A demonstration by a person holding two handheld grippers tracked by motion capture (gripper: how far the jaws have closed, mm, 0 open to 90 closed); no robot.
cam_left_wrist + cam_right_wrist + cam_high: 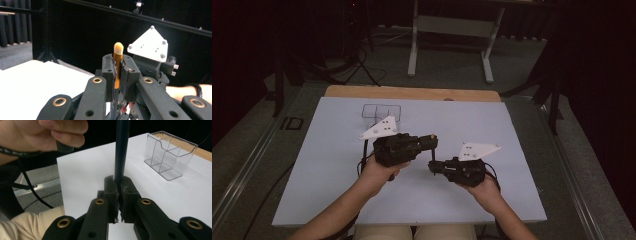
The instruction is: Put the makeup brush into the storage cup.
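Observation:
A small makeup brush point(117, 65) with a tan bristle tip, an orange ferrule and a dark handle point(121, 152) is held upright between both grippers above the white board point(512, 145). My left gripper point(118, 60) is shut on the orange ferrule just below the bristles. My right gripper point(118, 182) is shut on the dark handle lower down. In the high view the left gripper point(431, 142) reaches in from the left and the right gripper point(434, 165) from the right, with the brush point(432, 150) running between their tips.
A clear plastic organiser point(170, 157) with several compartments stands on the board's far side point(382, 112), behind the left gripper. A wooden table edge point(412, 92) shows beyond the board. A grey metal stand point(452, 30) is on the floor farther back.

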